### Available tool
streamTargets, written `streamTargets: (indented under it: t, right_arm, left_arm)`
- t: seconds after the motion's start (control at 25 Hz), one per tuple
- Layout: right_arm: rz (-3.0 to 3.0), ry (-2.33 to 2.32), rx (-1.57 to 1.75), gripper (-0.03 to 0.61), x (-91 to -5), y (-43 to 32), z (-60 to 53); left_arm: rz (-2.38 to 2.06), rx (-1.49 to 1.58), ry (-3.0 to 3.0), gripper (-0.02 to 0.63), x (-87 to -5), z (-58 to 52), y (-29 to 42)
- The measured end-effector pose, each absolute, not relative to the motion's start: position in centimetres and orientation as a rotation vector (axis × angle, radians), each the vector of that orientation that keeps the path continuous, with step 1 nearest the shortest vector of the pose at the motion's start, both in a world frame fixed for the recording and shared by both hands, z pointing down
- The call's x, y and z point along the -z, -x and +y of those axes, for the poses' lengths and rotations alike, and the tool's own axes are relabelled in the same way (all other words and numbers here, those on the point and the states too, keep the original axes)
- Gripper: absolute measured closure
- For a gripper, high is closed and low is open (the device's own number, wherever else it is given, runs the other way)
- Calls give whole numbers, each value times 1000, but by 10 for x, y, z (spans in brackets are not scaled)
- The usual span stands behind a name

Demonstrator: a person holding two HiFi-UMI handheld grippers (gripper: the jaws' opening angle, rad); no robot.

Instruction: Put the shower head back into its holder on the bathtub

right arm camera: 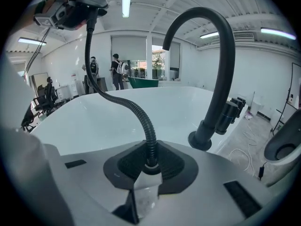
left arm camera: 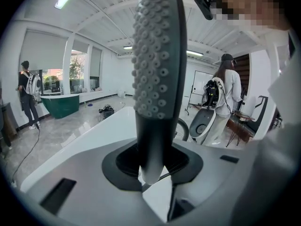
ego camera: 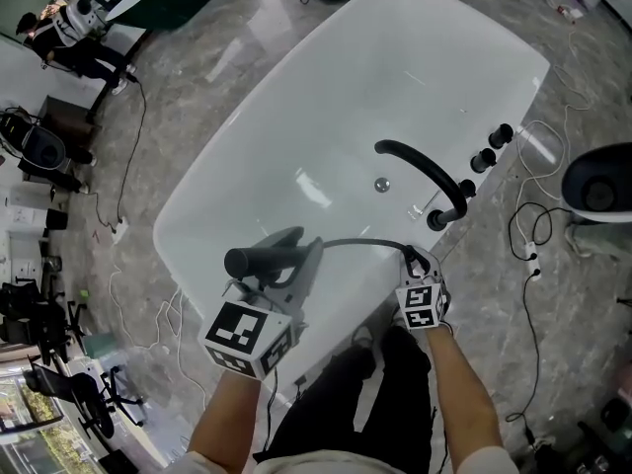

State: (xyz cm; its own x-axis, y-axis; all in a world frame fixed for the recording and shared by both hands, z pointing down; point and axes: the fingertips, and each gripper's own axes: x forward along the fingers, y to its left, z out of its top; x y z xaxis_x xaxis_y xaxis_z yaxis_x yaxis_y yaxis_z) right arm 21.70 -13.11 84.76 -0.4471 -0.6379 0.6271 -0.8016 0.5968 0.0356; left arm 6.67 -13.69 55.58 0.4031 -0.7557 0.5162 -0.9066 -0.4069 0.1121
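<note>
A dark grey shower head [ego camera: 259, 258] is held over the near rim of the white bathtub [ego camera: 296, 97]. My left gripper [ego camera: 286, 260] is shut on its handle. In the left gripper view the shower head [left arm camera: 157, 69] stands upright between the pads of the left gripper [left arm camera: 153, 173], its studded face toward the camera. Its black ribbed hose [ego camera: 360, 244] curves right to my right gripper [ego camera: 413, 261], which is shut on the hose [right arm camera: 141, 114] near its end; the right gripper [right arm camera: 149, 167] sits just in front of the faucet. I cannot tell which of the black fittings is the holder.
A black arched faucet [ego camera: 425, 171] [right arm camera: 221, 74] rises from the tub's right rim, with three black knobs [ego camera: 484, 160] [right arm camera: 233, 109] beyond it. White cables [ego camera: 538, 225] lie on the marble floor to the right. People stand far off, by a green tub [left arm camera: 59, 105].
</note>
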Motion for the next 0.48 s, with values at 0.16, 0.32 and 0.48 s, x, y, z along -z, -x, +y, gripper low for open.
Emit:
streamTargets:
  t: [0.16, 0.32, 0.48]
  right_arm:
    - [-2178, -1076, -348, 508, -860, -218, -124]
    - [-2151, -1034, -334, 500, -864, -219, -124]
    - [-2119, -1086, -375, 496, -849, -234, -112]
  left_arm:
    - [-1408, -534, -2312, 503, -558, -137, -75]
    - [-1368, -501, -2315, 503, -555, -140, -88]
    - [-1331, -457, -2354, 503, -541, -143, -106]
